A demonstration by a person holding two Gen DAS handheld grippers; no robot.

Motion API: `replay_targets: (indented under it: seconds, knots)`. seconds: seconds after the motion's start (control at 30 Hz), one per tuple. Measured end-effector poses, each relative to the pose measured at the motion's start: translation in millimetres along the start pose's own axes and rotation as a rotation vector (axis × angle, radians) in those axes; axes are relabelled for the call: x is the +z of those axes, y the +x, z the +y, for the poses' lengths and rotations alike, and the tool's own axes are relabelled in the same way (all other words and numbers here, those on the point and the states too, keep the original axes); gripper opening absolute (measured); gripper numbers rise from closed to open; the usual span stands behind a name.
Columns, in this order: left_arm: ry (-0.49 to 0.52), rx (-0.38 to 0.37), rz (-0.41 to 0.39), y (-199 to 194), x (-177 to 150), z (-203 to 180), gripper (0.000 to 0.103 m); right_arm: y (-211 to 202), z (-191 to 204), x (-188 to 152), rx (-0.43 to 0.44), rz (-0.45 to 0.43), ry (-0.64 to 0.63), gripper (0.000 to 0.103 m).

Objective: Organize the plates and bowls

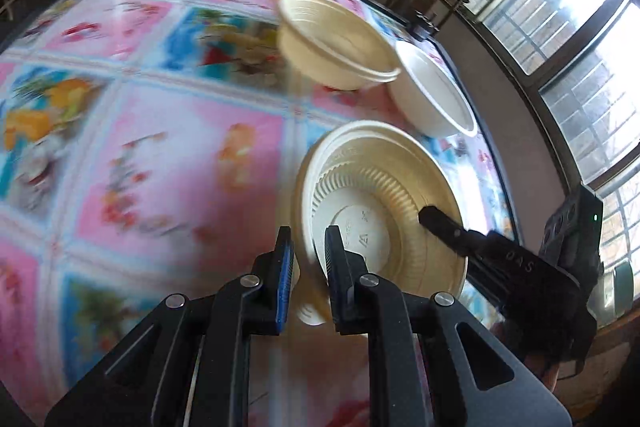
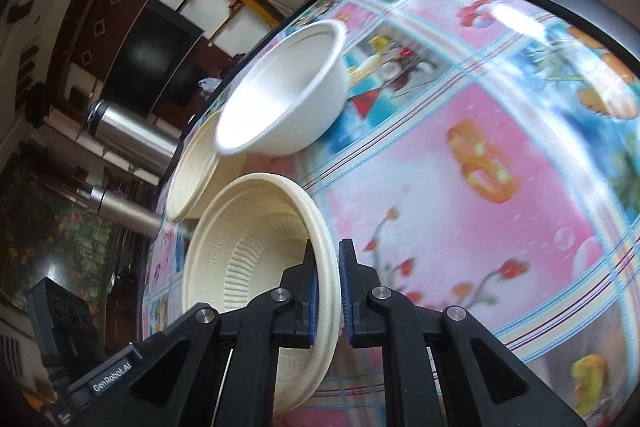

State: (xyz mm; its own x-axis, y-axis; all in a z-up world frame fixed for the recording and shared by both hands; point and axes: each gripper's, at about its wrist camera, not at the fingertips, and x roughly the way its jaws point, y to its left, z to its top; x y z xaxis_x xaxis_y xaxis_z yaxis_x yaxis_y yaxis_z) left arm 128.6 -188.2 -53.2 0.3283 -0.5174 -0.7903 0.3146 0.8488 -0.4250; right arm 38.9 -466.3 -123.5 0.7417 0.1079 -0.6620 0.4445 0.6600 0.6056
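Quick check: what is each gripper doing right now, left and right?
Left gripper: closed on the near rim of the cream plate.
Right gripper: closed on the rim of the same plate.

A cream plastic plate point(image 1: 384, 195) with a ribbed well and a stamped rim is held tilted above the patterned tabletop, gripped at its near rim on the left and at its right rim; both sets of jaws are pinched onto the rim. In the right wrist view the same plate point(image 2: 256, 239) shows its inner face. Farther off, a cream bowl point(image 1: 332, 43) stands upright, and a white bowl point(image 1: 436, 95) stands just to its right, their rims overlapping in view.
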Motion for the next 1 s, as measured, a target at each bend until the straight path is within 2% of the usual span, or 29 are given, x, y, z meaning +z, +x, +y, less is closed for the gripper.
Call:
replay_targets:
  seconds: [0.3,0.43,0.6,0.7,0.77,1.0]
  knots:
    - [-0.001,0.109,-0.035,-53,-46,43,0.014,21,51,-44,0.085,0.098,-0.100,0.011]
    - [0.008,0.121,-0.031,-75,-64,61,0.014,21,73,-72,0.108,0.122,-0.153,0.011]
    - [-0.018,0.119,-0.116,-125,-69,83,0.014,3,82,-114,0.137,0.096,-0.185,0.010]
    - [-0.043,0.120,-0.179,-158,-72,97,0.014,-4,91,-132,0.156,0.117,-0.189,0.010]
    - [-0.054,0.128,-0.215,-176,-75,107,0.014,-10,106,-139,0.181,0.135,-0.211,0.010]
    - [-0.182,0.156,-0.292,-216,-74,164,0.014,-40,184,-175,0.274,0.068,-0.334,0.010]
